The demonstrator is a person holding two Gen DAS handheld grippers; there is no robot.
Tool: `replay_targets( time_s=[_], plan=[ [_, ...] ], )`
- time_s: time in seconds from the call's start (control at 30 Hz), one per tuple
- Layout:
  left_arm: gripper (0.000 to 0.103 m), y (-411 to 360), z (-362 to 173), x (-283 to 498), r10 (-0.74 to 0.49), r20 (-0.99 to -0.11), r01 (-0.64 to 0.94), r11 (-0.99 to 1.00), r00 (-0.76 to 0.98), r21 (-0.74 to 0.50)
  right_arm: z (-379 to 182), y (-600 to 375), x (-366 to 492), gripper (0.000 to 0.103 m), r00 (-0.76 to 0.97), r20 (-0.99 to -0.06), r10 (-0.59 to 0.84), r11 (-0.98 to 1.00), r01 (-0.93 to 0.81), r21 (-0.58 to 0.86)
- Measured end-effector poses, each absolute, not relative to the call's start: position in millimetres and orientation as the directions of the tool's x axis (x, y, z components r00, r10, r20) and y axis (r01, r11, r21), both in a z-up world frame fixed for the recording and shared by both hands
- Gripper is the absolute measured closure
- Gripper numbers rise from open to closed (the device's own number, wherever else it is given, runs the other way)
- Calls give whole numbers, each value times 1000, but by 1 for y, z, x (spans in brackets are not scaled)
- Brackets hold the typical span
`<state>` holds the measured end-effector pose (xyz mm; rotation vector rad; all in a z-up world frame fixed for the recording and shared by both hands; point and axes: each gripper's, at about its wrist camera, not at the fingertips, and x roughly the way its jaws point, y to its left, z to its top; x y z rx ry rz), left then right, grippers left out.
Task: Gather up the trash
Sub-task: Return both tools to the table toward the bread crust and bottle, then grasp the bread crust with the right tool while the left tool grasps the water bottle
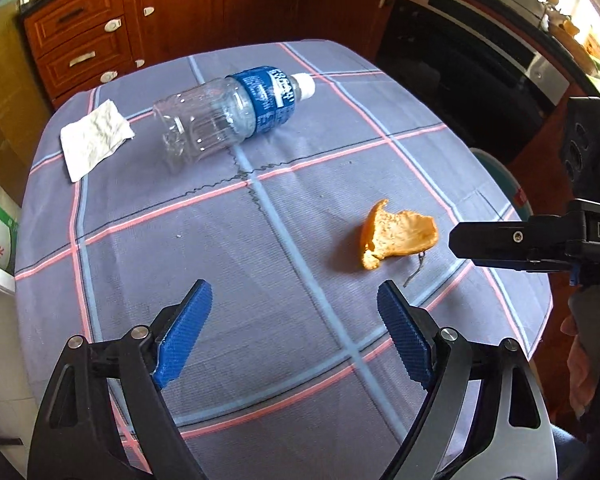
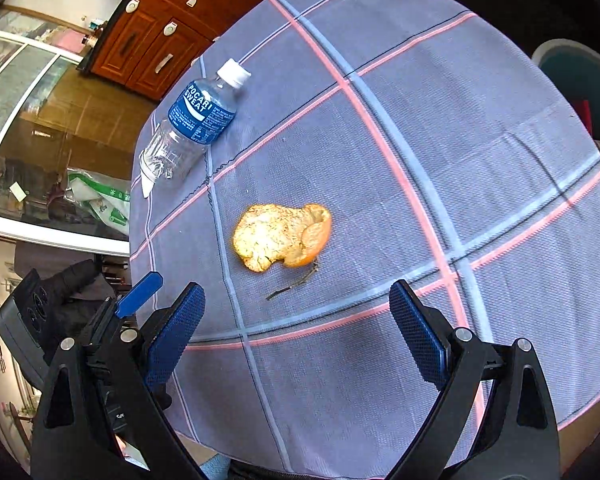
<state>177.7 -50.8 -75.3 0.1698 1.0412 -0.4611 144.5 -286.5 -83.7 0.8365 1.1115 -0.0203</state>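
Trash is lying scattered on the table (image 1: 204,236): an orange peel (image 1: 398,234) near the right edge, an empty bottle (image 1: 228,114) on its side toward the far edge, and a crumpled napkin (image 1: 94,138) by the far left corner. Both the left gripper (image 1: 294,320) and the right gripper (image 2: 296,320) are hovering with tongs spread apart, gripping nothing, the right one just short of the peel.

Plaid tablecloth (image 1: 220,248), wooden cabinets (image 1: 140,20), black oven (image 1: 460,60), teal stool (image 2: 580,68) beside the table.
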Motion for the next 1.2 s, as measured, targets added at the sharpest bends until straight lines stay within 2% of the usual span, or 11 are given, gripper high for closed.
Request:
replay_targets(
  time_s=[0.2, 0.23, 0.27, 0.37, 0.4, 0.53, 0.57, 0.63, 0.83, 1.0, 1.2],
  plan=[
    [16, -29, -83, 184, -288, -865, 434, 896, 411, -92, -86, -276, 163, 14, 494, -813, 309, 747, 403, 529],
    [15, -25, -84, 186, -288, -865, 432, 897, 412, -94, -86, -276, 165, 20, 497, -815, 298, 756, 398, 520],
    [15, -21, -84, 188, -288, -864, 427, 899, 413, -96, -86, -275, 168, 33, 494, -820, 289, 766, 394, 508],
    [14, -10, -86, 195, -291, -863, 413, 904, 412, -107, -93, -267, 177, 53, 466, -840, 278, 782, 398, 480],
    [14, -7, -86, 197, -290, -863, 408, 906, 414, -109, -95, -265, 180, 56, 459, -844, 278, 783, 400, 476],
    [13, 5, -81, 211, -277, -853, 405, 910, 443, -86, -93, -259, 185, 57, 466, -852, 239, 803, 398, 443],
    [13, 7, -79, 216, -271, -848, 409, 910, 455, -71, -93, -258, 187, 65, 467, -856, 222, 813, 397, 427],
    [13, 10, -76, 228, -251, -842, 417, 908, 477, -35, -93, -254, 190, 91, 463, -862, 204, 830, 385, 403],
    [13, 5, -63, 269, -241, -828, 468, 883, 506, 29, -95, -247, 198, 92, 451, -865, 217, 846, 356, 398],
    [13, -21, -67, 292, -238, -855, 590, 802, 460, 94, -94, -252, 202, 92, 443, -867, 228, 844, 355, 403],
    [13, -42, -75, 315, -224, -876, 657, 743, 427, 130, -92, -254, 206, 92, 441, -869, 223, 855, 340, 392]
  ],
)
